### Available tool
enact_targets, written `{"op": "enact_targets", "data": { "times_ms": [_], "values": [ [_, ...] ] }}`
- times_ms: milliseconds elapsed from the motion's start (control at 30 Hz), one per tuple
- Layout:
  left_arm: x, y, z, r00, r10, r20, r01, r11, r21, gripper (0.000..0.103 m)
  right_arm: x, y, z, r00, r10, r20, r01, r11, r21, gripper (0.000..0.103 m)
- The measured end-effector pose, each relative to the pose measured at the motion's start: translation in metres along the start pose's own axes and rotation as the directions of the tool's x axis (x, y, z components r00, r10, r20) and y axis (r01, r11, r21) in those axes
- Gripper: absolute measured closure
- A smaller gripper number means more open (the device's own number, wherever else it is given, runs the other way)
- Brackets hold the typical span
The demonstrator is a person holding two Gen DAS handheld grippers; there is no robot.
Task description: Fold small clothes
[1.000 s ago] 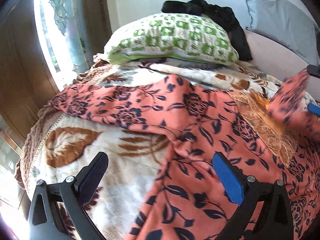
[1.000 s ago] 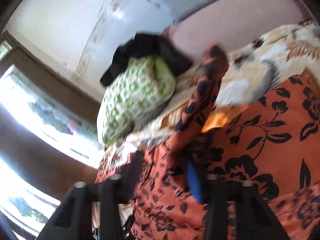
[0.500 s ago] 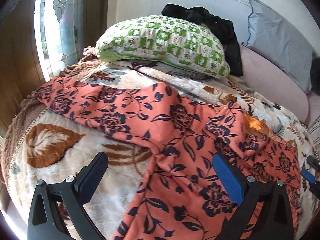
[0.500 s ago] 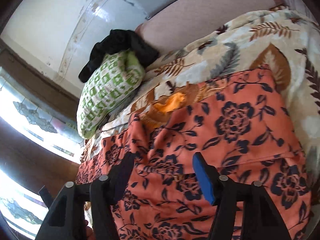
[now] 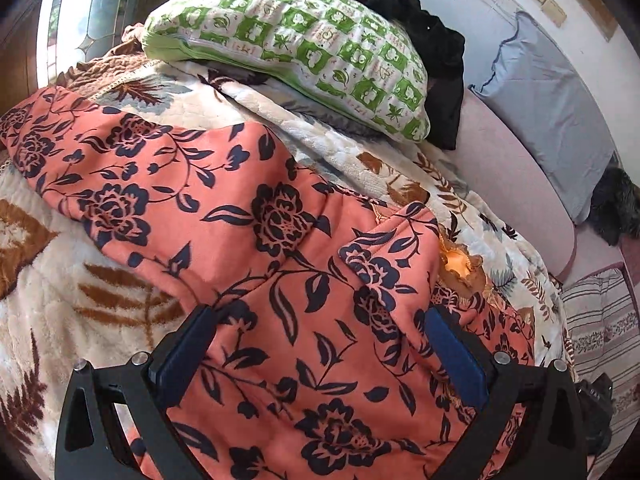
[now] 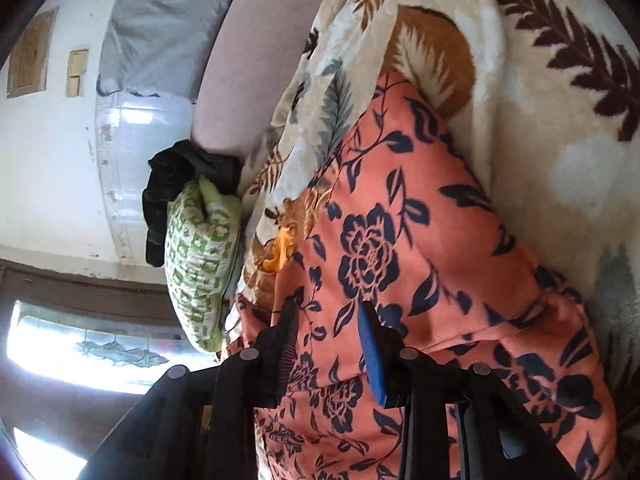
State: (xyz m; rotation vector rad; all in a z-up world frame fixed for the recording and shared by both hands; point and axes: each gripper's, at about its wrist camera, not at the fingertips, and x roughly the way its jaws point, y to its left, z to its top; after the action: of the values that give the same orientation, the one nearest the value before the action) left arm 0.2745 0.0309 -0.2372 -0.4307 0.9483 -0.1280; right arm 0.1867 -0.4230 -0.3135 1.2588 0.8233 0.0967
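- Garment (image 5: 280,240): salmon-orange cloth with a dark navy flower print, spread over the blanket (image 5: 60,300), which is cream with brown leaf shapes.
- One sleeve (image 5: 92,168) stretches away from the pillow (image 5: 288,40) toward the window side and lies flat on the blanket.
- Other sleeve (image 5: 384,264) is folded inward and lies on top of the garment's body, its cuff near the orange collar patch (image 5: 456,260).
- Left gripper (image 5: 320,344) hovers low over the garment's body on the side away from the pillow; its fingers stand wide apart with cloth showing between them, and nothing is pinched.
- Right gripper (image 6: 328,344) sits over the garment (image 6: 400,240) too, rolled to one side in its own view; its fingers are apart, with printed cloth seen between the blue pad (image 6: 370,356) and the black one. Whether the pads touch the cloth I cannot tell.
- Pillow, green-and-white checked, rests on the blanket beyond the garment, with a black cloth (image 5: 420,40) heaped behind it against the wall.
- Grey cushion (image 5: 552,112) leans on the wall beside the black cloth, on a pink sheet (image 5: 512,184) that borders the blanket.
- Blanket in the right view (image 6: 540,80) runs on past the garment's edge.
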Motion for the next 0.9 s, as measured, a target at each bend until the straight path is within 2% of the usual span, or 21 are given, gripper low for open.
{"op": "enact_targets", "data": {
  "times_ms": [133, 267, 367, 433, 467, 500, 633, 700, 767, 833, 867, 900],
  "values": [
    [0.035, -0.015, 0.012, 0.994, -0.015, -0.107, 0.009, 0.998, -0.059, 0.0, 0.023, -0.009, -0.014, 0.996, -0.001, -0.086, 0.004, 0.999, 0.037, 0.069],
    [0.069, -0.021, 0.018, 0.981, -0.062, -0.186, 0.033, 0.987, -0.155, 0.003, 0.031, -0.007, -0.022, 0.994, -0.001, -0.112, 0.002, 1.0, 0.012, 0.069],
    [0.079, -0.019, 0.023, 0.982, -0.086, -0.169, 0.043, 0.969, -0.245, 0.014, 0.033, -0.003, -0.023, 0.992, 0.017, -0.123, -0.016, 1.0, 0.011, 0.069],
    [0.083, -0.019, 0.027, 0.977, -0.128, -0.171, 0.077, 0.958, -0.276, 0.038, 0.036, 0.0, -0.025, 0.991, 0.002, -0.133, -0.002, 1.0, -0.002, 0.069],
    [0.085, -0.018, 0.027, 0.97, -0.159, -0.182, 0.099, 0.949, -0.299, 0.064, 0.038, 0.0, -0.025, 0.991, -0.007, -0.136, 0.006, 1.0, -0.005, 0.069],
    [0.087, -0.018, 0.026, 0.966, -0.174, -0.189, 0.107, 0.942, -0.319, 0.074, 0.04, 0.0, -0.025, 0.99, -0.011, -0.139, 0.011, 1.0, -0.005, 0.069],
    [0.092, -0.021, 0.022, 0.969, -0.159, -0.187, 0.09, 0.938, -0.333, 0.071, 0.044, 0.001, -0.026, 0.989, -0.027, -0.145, 0.025, 1.0, -0.012, 0.069],
    [0.092, -0.016, 0.021, 0.969, -0.184, -0.162, 0.111, 0.919, -0.378, 0.071, 0.046, 0.002, -0.027, 0.988, -0.034, -0.149, 0.031, 0.999, -0.02, 0.069],
    [0.088, -0.015, 0.024, 0.977, -0.169, -0.132, 0.11, 0.924, -0.367, 0.073, 0.049, 0.004, -0.028, 0.988, -0.047, -0.15, 0.043, 0.999, -0.032, 0.069],
    [0.081, -0.017, 0.027, 0.988, -0.13, -0.088, 0.095, 0.94, -0.327, 0.081, 0.05, 0.003, -0.028, 0.986, -0.062, -0.155, 0.056, 0.998, -0.04, 0.069],
    [0.079, -0.017, 0.029, 0.99, -0.119, -0.073, 0.091, 0.946, -0.31, 0.094, 0.051, 0.003, -0.028, 0.985, -0.07, -0.158, 0.064, 0.997, -0.043, 0.068],
    [0.078, -0.018, 0.03, 0.991, -0.115, -0.069, 0.089, 0.951, -0.296, 0.094, 0.052, 0.002, -0.028, 0.984, -0.076, -0.161, 0.07, 0.997, -0.045, 0.069]
  ]
}}
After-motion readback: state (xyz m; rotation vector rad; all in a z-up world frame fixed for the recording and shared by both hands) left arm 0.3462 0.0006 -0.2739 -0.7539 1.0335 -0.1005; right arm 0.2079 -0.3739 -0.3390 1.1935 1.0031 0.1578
